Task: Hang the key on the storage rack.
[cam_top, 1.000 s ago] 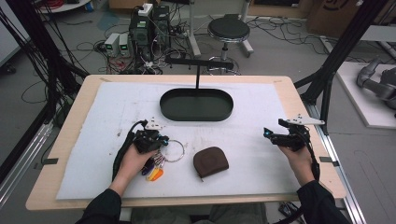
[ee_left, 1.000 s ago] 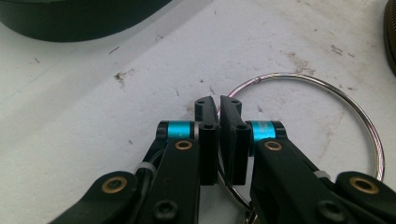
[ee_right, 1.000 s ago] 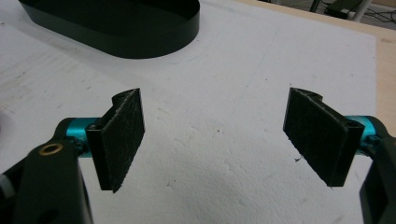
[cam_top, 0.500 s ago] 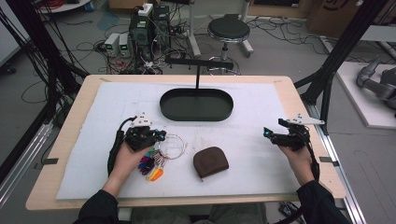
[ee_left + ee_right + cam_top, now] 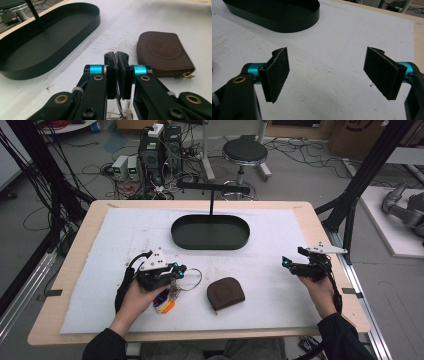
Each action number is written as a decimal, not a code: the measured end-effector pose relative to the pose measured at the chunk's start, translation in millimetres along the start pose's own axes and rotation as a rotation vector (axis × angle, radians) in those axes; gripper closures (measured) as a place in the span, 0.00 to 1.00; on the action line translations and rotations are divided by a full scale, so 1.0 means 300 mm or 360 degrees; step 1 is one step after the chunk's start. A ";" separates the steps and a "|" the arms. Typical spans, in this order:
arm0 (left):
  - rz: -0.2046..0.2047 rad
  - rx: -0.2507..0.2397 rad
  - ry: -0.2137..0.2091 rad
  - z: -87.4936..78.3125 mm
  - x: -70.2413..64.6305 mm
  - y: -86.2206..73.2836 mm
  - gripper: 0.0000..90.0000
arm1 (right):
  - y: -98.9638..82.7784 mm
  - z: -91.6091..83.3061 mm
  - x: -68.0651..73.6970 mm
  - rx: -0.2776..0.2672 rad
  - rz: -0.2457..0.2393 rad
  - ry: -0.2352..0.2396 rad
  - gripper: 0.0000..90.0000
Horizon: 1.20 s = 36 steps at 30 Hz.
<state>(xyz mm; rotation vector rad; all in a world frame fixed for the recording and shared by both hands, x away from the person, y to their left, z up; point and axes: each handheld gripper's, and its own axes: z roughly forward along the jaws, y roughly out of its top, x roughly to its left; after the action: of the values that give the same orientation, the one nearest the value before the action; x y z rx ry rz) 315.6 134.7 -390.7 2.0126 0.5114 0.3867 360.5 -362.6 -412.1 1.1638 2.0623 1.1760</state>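
My left gripper point(image 5: 176, 270) is shut on the metal ring of a key bunch point(image 5: 166, 301), at the mat's front left. In the left gripper view the ring point(image 5: 119, 105) is pinched between the closed jaws point(image 5: 116, 57), and the keys hang below them. The bunch's coloured tags lie under my left hand in the high view. A brown zipped pouch point(image 5: 226, 293) lies flat on the mat just right of the keys, beyond the jaws point(image 5: 162, 53). My right gripper point(image 5: 287, 262) hovers at the mat's right side, open, with bare mat between its pads point(image 5: 327, 72).
A black oval tray point(image 5: 210, 243) sits empty at the mat's far middle, with a black T-shaped stand behind it point(image 5: 212, 187). Its wall point(image 5: 96, 18) also appears in both gripper views point(image 5: 287, 26). The white mat point(image 5: 280, 310) covers the wooden table.
My left gripper has risen a little with the key ring in its jaws, and the keys have shifted under it. The right gripper has not moved.
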 end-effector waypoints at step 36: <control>-0.0078 0.0075 -0.0149 0.010 0.022 -0.029 0.96 | 0.000 0.005 -0.002 0.0000 0.0000 0.0010 0.24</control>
<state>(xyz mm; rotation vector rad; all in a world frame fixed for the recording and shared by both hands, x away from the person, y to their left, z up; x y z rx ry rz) 320.9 139.5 -399.3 2.0486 0.5148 0.2512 361.8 -362.5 -412.8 1.1613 2.0669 1.1815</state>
